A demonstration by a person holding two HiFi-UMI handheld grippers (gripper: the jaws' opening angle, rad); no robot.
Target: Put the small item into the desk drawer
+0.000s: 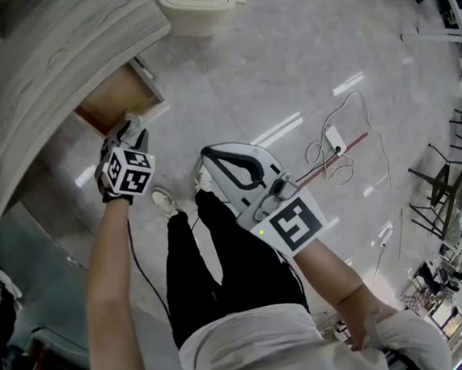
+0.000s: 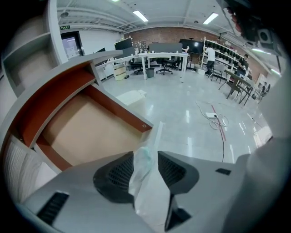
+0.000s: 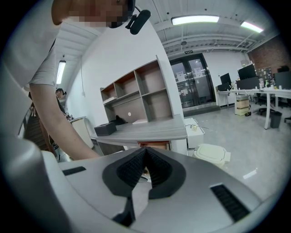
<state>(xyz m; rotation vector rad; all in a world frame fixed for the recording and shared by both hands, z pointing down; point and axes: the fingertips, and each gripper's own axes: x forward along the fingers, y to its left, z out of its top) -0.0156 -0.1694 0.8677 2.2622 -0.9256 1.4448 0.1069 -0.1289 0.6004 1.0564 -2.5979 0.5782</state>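
- The left gripper (image 2: 146,157) grasps the small item (image 2: 144,175), a thin packet in clear wrap with a pale green tint. The packet stands between the 2 dark pads and seems pinched by them.
- The right gripper (image 3: 145,157) is clenched on nothing; its pads meet and no object is between them. In the head view it hangs over the floor (image 1: 301,68), in front of the person's legs.
- The desk drawer (image 2: 86,132) is pulled open under the desk top (image 1: 55,50), and its wooden bottom is bare. The left gripper (image 1: 134,128) points down at the drawer's front part.
- Risk 1, in my judgement: in the left gripper view the packet lines up with the drawer's front wall (image 2: 119,108) and the floor beyond, not with the middle. If it is let go here, it may hit this wall and fall outside.
- Risk 2: the wrap looks light and slippery. It may slide out of the pads too early, or stick to 1 pad when they open.
- Risk 3: the desk top hangs over the drawer, so going deeper could bump the gripper against its edge.
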